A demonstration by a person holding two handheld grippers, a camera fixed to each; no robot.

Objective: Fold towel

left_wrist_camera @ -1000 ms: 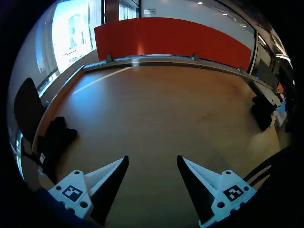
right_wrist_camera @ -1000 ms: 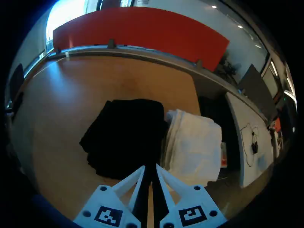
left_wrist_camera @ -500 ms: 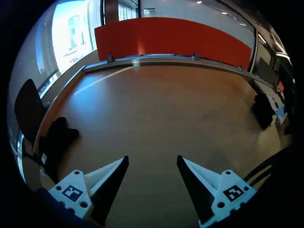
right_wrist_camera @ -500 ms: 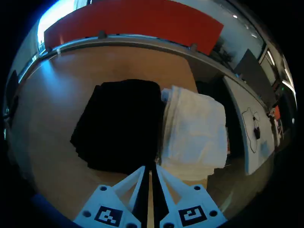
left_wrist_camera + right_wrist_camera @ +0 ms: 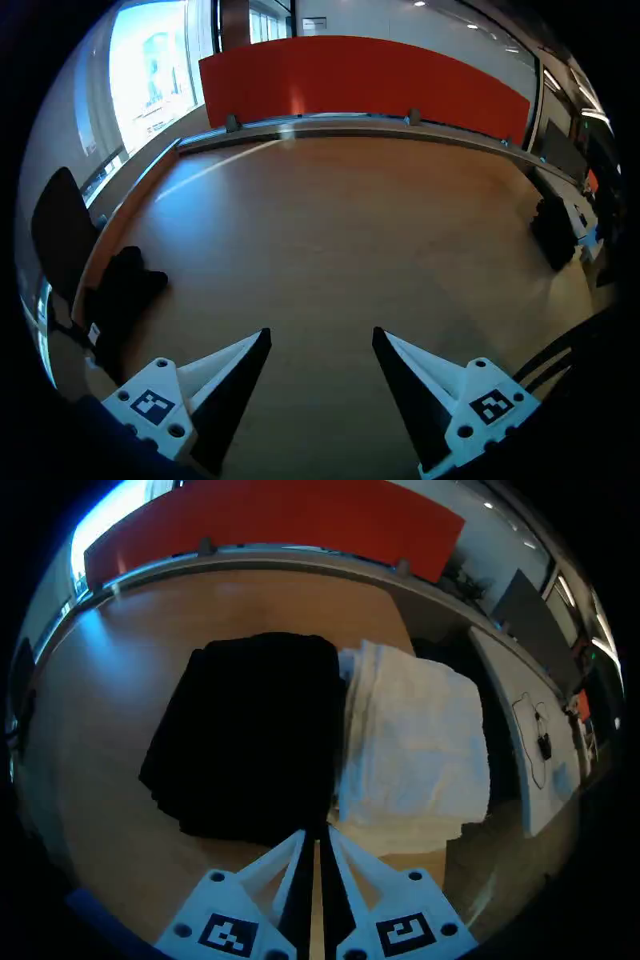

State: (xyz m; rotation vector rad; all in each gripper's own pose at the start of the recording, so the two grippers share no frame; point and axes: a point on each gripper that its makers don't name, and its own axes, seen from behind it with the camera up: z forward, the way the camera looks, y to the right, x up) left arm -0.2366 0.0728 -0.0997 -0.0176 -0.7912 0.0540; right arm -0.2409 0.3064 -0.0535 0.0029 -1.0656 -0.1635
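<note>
Right gripper view: a black towel pile (image 5: 248, 736), folded, matte and round-edged, lies touching a white towel pile (image 5: 412, 744) of ribbed, layered terry on the smooth wooden table (image 5: 96, 720); the right gripper (image 5: 317, 832), fingers pressed together on nothing, points at the seam between them; both piles appear larger than 1.0 s ago. Left gripper view: the left gripper (image 5: 320, 330) hovers over bare tabletop, fingers spread wide and empty; framing is nearly unchanged.

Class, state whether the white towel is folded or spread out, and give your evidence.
Folded. The white towel lies as a compact rectangle with stacked layers showing along its edges, beside the black cloth.
</note>
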